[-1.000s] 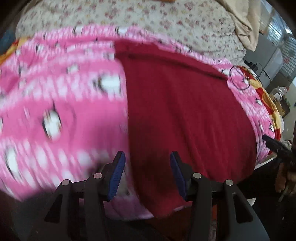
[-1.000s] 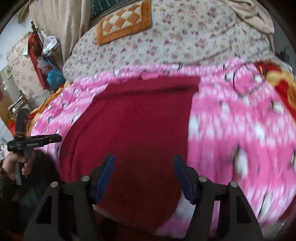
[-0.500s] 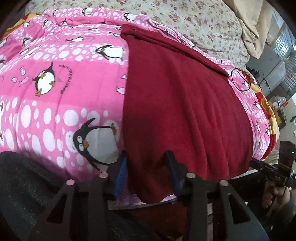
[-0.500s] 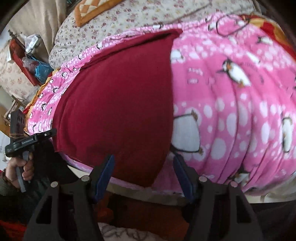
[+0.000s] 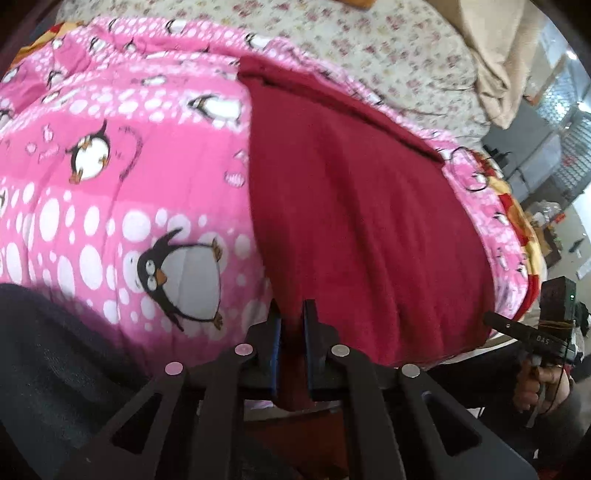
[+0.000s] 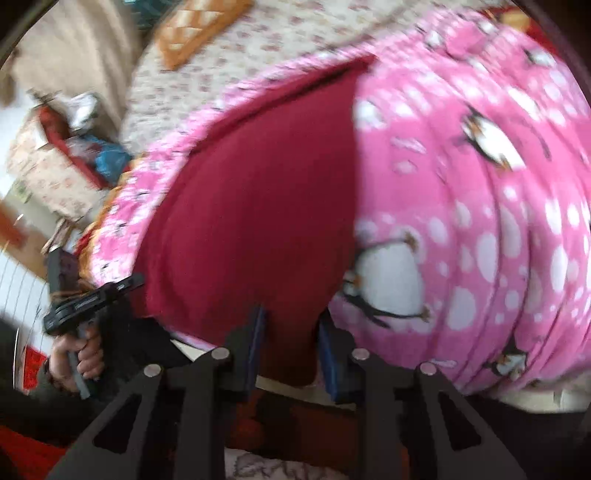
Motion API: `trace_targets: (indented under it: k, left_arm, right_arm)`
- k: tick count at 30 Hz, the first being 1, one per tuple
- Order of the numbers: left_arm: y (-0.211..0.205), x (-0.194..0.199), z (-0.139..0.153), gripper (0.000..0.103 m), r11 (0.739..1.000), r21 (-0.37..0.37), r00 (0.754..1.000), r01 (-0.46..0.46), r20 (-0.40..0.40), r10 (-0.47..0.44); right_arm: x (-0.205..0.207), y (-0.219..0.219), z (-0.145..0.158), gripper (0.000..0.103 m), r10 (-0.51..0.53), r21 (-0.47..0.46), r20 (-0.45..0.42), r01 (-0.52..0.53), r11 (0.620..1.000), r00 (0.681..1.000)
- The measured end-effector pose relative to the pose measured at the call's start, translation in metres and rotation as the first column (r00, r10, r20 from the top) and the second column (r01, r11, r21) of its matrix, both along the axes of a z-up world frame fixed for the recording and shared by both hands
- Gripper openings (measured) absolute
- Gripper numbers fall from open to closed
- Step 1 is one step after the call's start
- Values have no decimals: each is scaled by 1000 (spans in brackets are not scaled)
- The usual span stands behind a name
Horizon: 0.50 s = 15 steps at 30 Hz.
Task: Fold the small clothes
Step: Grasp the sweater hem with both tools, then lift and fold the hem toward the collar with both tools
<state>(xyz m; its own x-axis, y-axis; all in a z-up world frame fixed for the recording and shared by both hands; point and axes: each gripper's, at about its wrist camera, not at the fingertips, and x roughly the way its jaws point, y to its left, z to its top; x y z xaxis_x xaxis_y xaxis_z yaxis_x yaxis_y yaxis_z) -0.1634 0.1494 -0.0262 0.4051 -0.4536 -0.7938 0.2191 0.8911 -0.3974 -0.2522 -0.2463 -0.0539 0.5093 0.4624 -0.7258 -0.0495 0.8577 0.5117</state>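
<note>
A dark red garment (image 5: 362, 206) lies flat on a pink penguin blanket (image 5: 110, 192) on the bed. My left gripper (image 5: 291, 332) is shut on the garment's near left corner at the blanket's front edge. In the right wrist view the same red garment (image 6: 258, 206) fills the middle, and my right gripper (image 6: 291, 332) straddles its near right corner, jaws part closed with cloth between them. Each gripper also shows in the other's view: the right gripper (image 5: 532, 336) at the far right, the left gripper (image 6: 88, 299) at the far left.
A floral bedsheet (image 5: 369, 40) covers the bed beyond the blanket, with an orange checked cushion (image 6: 192, 29) on it. A beige cloth (image 5: 498, 55) hangs at the back right. Cluttered shelves and bags (image 6: 74, 147) stand left of the bed. Floor lies below the front edge.
Both grippers dropped to the garment's near edge. The left jaws closed on the left corner. The right jaws narrowed around the right corner.
</note>
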Motion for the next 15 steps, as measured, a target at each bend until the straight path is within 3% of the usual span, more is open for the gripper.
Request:
trace_targets:
  k: [5, 7, 8, 9, 10, 11, 15]
  left_arm:
    - [-10, -4, -1, 13, 999, 8, 999, 43, 14, -43]
    - [-10, -3, -1, 11, 999, 11, 999, 35, 21, -35]
    - [-9, -2, 1, 0, 1000, 12, 999, 23, 25, -23]
    - [-7, -1, 2, 0, 1000, 13, 1000, 16, 22, -17]
    - [-3, -4, 4, 0, 1000, 1, 1000, 13, 21, -13]
    - [-1, -6, 8, 0, 1000, -4, 999, 10, 33, -9]
    - [7, -22, 46, 0, 1000, 2, 988, 31, 151, -31]
  right_arm:
    - [-1, 3, 2, 31, 44, 38, 17, -45, 998, 999]
    - [2, 10, 1, 31, 68, 5, 20, -68, 998, 998]
    - [5, 13, -1, 31, 76, -19, 12, -75, 997, 997]
    - [7, 14, -3, 28, 77, -25, 4, -77, 997, 997]
    - [12, 15, -1, 15, 74, -28, 1, -74, 997, 997]
    - [12, 15, 3, 11, 76, -32, 9, -75, 997, 997]
    - [-4, 23, 44, 9, 144, -35, 186, -139, 990, 972]
